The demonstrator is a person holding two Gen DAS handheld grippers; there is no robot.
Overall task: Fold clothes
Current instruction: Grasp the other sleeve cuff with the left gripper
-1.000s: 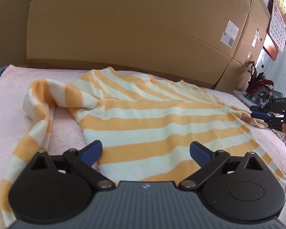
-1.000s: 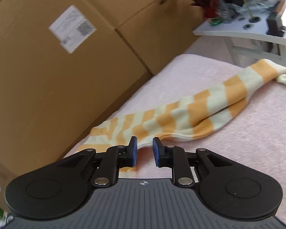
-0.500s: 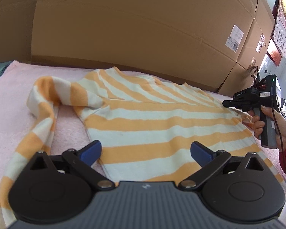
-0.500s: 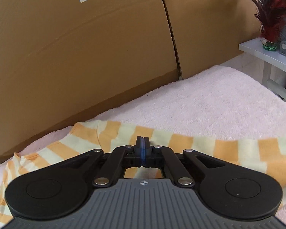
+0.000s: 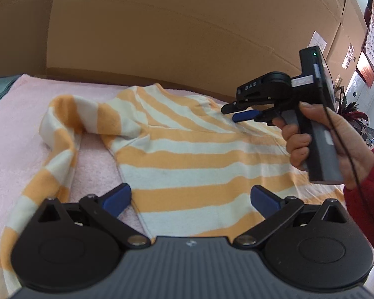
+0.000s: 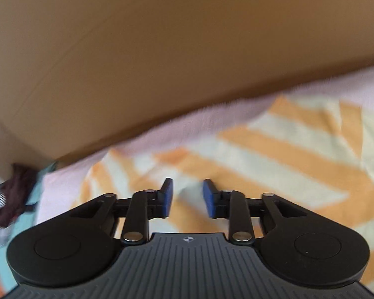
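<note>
Folding a striped sweater (image 5: 187, 154), orange-and-cream, spread flat on pink towelling (image 5: 20, 114) w/ cardboard boxes (image 5: 177, 35) behind. Looks like early stage: body flat, no fold made yet.

Left gripper (image 5: 190, 196): jaws wide apart, nothing between them, hovering just above the hem; sweater body stretching straight ahead of it, one sleeve (image 5: 59, 144) bent in a loop off to its left.

Right gripper (image 6: 187, 196): jaws have just been opening, now partly apart, no cloth between the pads; striped fabric directly below and ahead, picture blurred. In the left wrist view, same right gripper (image 5: 239, 114) poised above the far right shoulder area, held by a hand (image 5: 319, 137) w/ a red sleeve (image 5: 371, 194). Touching the cloth or not: can't tell.

Step in hand, prob.: repositioning for a fresh pinch near the shoulder/neckline after a release.

Next move calls for: lowering right gripper onto a seam edge, closing on one layer only; left gripper closing on hem same side, then lifting both together so the side panel and sleeve fold inward w/o bunching.
</note>
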